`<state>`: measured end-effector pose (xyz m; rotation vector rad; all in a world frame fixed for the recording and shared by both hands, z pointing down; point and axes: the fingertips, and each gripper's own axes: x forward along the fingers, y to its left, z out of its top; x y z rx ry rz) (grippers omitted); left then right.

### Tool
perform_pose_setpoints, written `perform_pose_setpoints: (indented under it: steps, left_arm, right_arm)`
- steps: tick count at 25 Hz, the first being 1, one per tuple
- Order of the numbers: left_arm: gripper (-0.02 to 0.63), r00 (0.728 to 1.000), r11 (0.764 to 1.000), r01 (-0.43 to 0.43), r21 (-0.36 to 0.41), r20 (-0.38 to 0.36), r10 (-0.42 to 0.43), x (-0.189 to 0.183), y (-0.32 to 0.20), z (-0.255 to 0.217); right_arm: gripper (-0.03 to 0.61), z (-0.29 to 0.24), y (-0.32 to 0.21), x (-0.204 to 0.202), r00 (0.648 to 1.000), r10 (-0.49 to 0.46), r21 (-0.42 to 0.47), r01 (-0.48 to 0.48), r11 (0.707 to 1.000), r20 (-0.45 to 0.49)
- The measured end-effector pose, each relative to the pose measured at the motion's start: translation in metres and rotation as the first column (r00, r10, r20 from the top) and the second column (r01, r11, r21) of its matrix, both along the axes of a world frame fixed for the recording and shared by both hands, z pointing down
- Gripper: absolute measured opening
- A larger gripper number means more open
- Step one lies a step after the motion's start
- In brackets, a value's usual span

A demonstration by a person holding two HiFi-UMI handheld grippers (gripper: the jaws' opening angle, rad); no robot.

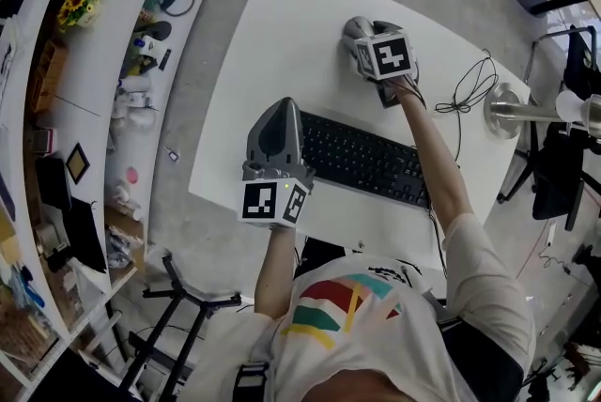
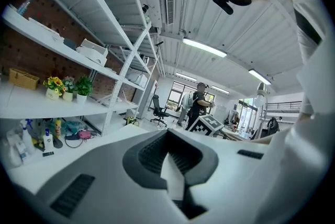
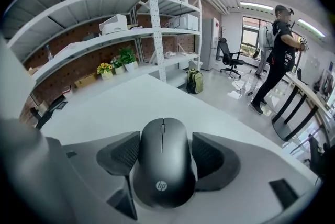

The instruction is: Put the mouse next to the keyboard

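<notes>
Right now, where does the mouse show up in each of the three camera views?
Right gripper view: the mouse sits low centre, clamped in the right tongs.
Head view: hidden under the right tongs, on the table beyond the keyboard.
Left gripper view: not in it.
Shared landmark: the yellow flowers on the shelf.

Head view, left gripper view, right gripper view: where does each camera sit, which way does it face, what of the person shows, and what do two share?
Head view: on the person's head, facing steeply down at table, keyboard, left claw, right claw; forearms and shirt show.
Left gripper view: on left claw, facing shelving; empty jaws below, shirt at right.
Right gripper view: on right claw, facing across the table; jaws grip the mouse.
Shared: both gripper views show the standing person.
</notes>
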<state>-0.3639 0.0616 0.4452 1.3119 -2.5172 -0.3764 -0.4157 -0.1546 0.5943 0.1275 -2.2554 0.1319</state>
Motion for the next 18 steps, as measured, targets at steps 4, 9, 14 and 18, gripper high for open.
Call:
perform_pose_setpoints:
  steps: [4, 9, 14, 18]
  left_arm:
    - [0.043, 1.000, 1.000, 0.002, 0.007, -0.003, -0.002, 0.004, 0.001, -0.003]
    - [0.043, 1.000, 1.000, 0.012, 0.003, 0.000, -0.012, 0.007, 0.006, -0.007]
    - [0.043, 1.000, 1.000, -0.014, 0.008, 0.016, 0.014, 0.016, 0.005, -0.020]
    - [0.043, 0.998, 0.998, -0.056, 0.007, 0.029, 0.056, 0.029, -0.002, -0.030]
  right_arm:
    - [0.305, -0.002, 0.000, 0.001, 1.000, -0.004, 0.005, 0.004, 1.000, 0.007]
    - [0.302, -0.004, 0.000, 0.004, 1.000, 0.009, 0.008, -0.009, 1.000, 0.007]
    - [0.302, -0.017, -0.002, 0.013, 1.000, 0.021, 0.048, -0.022, 0.999, 0.015]
    - [0.302, -0.036, -0.001, 0.031, 0.998, 0.053, 0.047, -0.055, 0.997, 0.040]
